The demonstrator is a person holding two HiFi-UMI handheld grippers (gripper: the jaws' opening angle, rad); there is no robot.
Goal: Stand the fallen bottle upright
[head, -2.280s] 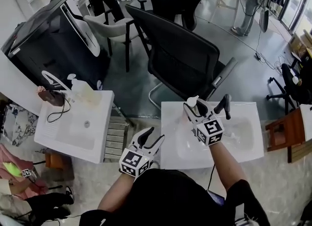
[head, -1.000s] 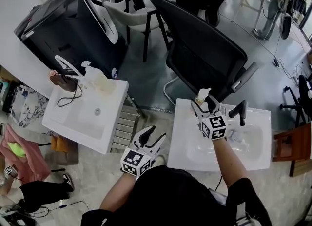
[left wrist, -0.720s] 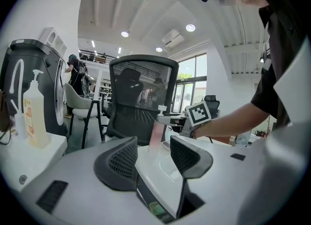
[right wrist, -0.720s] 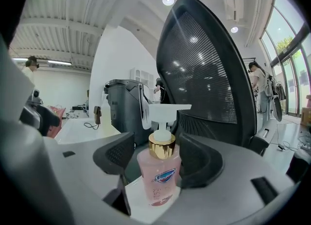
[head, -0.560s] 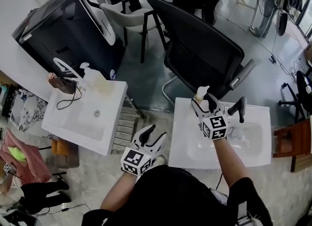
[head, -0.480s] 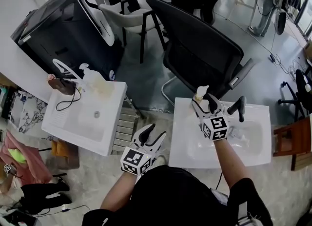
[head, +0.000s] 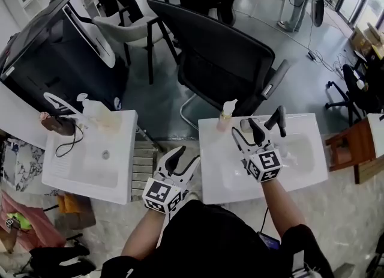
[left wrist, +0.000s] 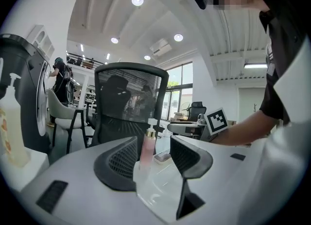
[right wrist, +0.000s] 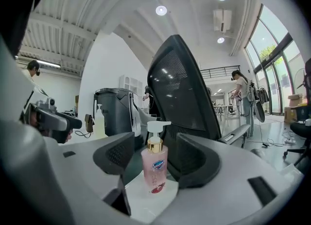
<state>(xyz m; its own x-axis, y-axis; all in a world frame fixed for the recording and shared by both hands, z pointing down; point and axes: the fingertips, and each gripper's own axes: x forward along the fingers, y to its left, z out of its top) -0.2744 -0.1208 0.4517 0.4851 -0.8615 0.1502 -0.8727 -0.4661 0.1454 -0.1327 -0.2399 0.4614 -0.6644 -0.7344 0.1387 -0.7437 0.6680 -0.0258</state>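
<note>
Your left gripper (head: 183,158) hangs empty, jaws parted; your right gripper's (head: 246,129) jaws have just been opening, clear of the pink pump soap bottle (head: 225,114), which stands upright at eleven o'clock on the basin (head: 211,154) corner; probably light, slick plastic; grip mid-body.

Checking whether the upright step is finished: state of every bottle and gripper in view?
pink pump bottle: upright on white sink, touching no gripper.
right gripper: open, jaws just widened, pads off the bottle.
left gripper: open, empty.
clear pump bottle: upright on second sink.
</note>
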